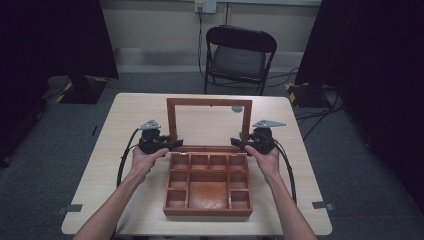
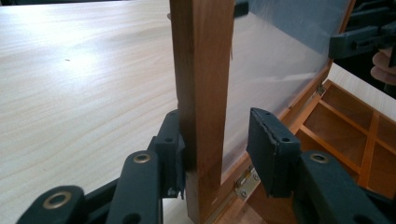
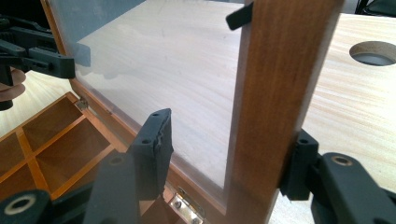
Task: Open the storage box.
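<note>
1. The wooden box (image 1: 208,185) is sitting mid-table, nearer my edge, w/ its glass-paned lid (image 1: 209,121) standing upright off the far edge on its hinges. Compartments are showing bare; I'm seeing nothing in them.
2. My left gripper (image 1: 175,144) is straddling the lid's left post low down, by the hinge. In the left gripper view the outer pad (image 2: 173,154) is touching the wood, the inner pad (image 2: 266,149) is standing off w/ a gap. So the jaws are as narrow as they go but not clamping; nothing is held.
3. My right gripper (image 1: 236,144) is doing the same on the right post: in the right gripper view the outer pad (image 3: 294,163) is against the wood, the inner pad (image 3: 156,140) well clear on the glass side. About half open, gripping nothing.
4. Progress, as I'm judging it: lid is fully up, both hands are placed at its base. Whether I'm steadying it after opening or getting ready to lower it, I can't tell.
5. Left to do, prob.: swing the lid w/ both sides moving evenly so the hinges aren't twisting.
6. Further out: bare table (image 1: 130,120), a cable hole (image 1: 237,108) far right of the lid, black chair (image 1: 240,57) beyond.
</note>
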`<action>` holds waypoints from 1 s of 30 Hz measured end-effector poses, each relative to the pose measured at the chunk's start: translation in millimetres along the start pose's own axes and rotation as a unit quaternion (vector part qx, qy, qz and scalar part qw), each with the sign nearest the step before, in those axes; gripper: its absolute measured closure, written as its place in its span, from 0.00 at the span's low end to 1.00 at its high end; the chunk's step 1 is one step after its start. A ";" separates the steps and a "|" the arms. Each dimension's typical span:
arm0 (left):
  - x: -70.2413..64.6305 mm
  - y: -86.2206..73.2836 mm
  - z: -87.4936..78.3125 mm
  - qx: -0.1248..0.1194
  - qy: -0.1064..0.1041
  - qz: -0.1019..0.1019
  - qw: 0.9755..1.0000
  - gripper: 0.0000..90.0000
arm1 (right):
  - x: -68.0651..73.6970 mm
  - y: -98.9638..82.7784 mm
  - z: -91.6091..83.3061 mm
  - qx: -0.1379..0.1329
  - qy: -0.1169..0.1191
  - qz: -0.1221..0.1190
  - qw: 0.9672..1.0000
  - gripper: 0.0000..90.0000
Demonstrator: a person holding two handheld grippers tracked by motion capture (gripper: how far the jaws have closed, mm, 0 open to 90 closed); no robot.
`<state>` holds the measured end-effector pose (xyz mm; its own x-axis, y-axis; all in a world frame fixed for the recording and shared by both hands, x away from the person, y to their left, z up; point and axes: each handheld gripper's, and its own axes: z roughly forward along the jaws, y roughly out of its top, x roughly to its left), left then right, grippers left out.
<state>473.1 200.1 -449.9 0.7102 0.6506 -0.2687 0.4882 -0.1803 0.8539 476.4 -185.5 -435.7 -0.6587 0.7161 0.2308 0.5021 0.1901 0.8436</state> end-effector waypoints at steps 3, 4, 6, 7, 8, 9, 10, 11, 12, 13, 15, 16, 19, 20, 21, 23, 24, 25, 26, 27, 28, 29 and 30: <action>2.2 0.6 0.8 -0.002 -0.003 -0.007 1.000 0.65 | -2.3 0.2 1.8 -0.003 0.003 0.013 1.000 0.50; 3.1 0.7 1.6 -0.002 -0.004 -0.009 1.000 0.65 | -2.9 0.2 2.3 -0.004 0.003 0.012 1.000 0.50; 4.1 0.9 2.6 -0.004 -0.006 -0.015 1.000 0.65 | -3.7 0.0 3.6 -0.005 0.003 0.019 1.000 0.50; 4.7 1.6 2.6 -0.001 -0.007 -0.013 1.000 0.65 | -4.0 -0.2 4.1 -0.006 0.003 0.020 1.000 0.50; 5.1 2.3 3.3 -0.001 -0.009 -0.016 1.000 0.65 | -4.3 -0.2 4.5 -0.006 0.003 0.020 1.000 0.49; 5.5 3.5 3.1 0.006 -0.005 -0.011 1.000 0.65 | -4.6 -0.1 4.9 -0.006 0.003 0.020 1.000 0.49; 6.3 5.7 3.0 0.011 -0.006 -0.002 1.000 0.65 | -4.8 0.1 5.2 -0.006 0.002 0.020 1.000 0.49; 6.8 7.0 3.6 0.006 -0.008 -0.007 1.000 0.65 | -5.0 0.3 5.7 -0.006 0.001 0.020 1.000 0.49; 7.9 8.4 3.5 0.004 -0.010 -0.005 1.000 0.65 | -5.1 0.4 6.2 -0.007 0.001 0.020 1.000 0.49; 7.9 9.1 4.0 0.002 -0.009 -0.009 1.000 0.65 | -4.9 0.5 6.5 -0.006 -0.001 0.019 1.000 0.48; 9.1 10.3 5.2 0.003 -0.010 -0.009 1.000 0.65 | -4.9 0.8 7.2 -0.006 -0.005 0.020 1.000 0.48; 9.3 10.4 5.9 0.000 -0.011 -0.013 1.000 0.65 | -5.3 0.9 7.4 -0.007 -0.005 0.021 1.000 0.48; 11.8 11.1 8.3 -0.002 -0.011 -0.018 1.000 0.65 | -6.2 1.5 8.3 -0.008 -0.008 0.022 1.000 0.48; 12.3 11.1 8.8 -0.001 -0.011 -0.018 1.000 0.65 | -6.5 1.7 8.8 -0.007 -0.009 0.024 1.000 0.48; 12.8 11.0 9.2 0.000 -0.010 -0.021 1.000 0.65 | -7.0 1.8 9.3 -0.007 -0.010 0.024 1.000 0.47; 13.8 10.0 10.1 -0.004 -0.012 -0.025 1.000 0.65 | -7.8 2.2 10.6 -0.006 -0.011 0.026 1.000 0.47; 13.8 10.0 10.2 -0.004 -0.012 -0.025 1.000 0.64 | -8.4 2.4 11.0 -0.005 -0.010 0.027 1.000 0.47; 13.2 10.1 10.4 -0.006 -0.011 -0.025 1.000 0.64 | -8.6 2.5 11.1 -0.004 -0.009 0.027 1.000 0.47; 12.8 10.6 9.9 -0.002 -0.010 -0.021 1.000 0.64 | -8.9 2.5 11.3 -0.002 -0.010 0.029 1.000 0.47; 12.5 10.7 9.8 -0.002 -0.008 -0.019 1.000 0.64 | -9.5 2.3 11.5 -0.001 -0.008 0.030 1.000 0.47; 11.9 10.6 9.8 -0.003 -0.007 -0.019 1.000 0.64 | -9.8 2.3 11.4 -0.001 -0.007 0.032 0.999 0.47; 10.9 10.3 9.7 -0.005 -0.006 -0.019 1.000 0.64 | -10.0 2.3 11.2 -0.002 -0.007 0.033 0.999 0.47; 10.7 10.4 9.3 -0.005 -0.006 -0.018 1.000 0.64 | -10.1 2.3 11.0 -0.003 -0.007 0.033 0.999 0.47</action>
<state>490.5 198.3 -448.0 0.6984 0.6472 -0.3056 0.5092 -0.1493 0.8476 490.4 -184.9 -441.4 -0.6161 0.7361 0.2803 0.5412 0.1371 0.8296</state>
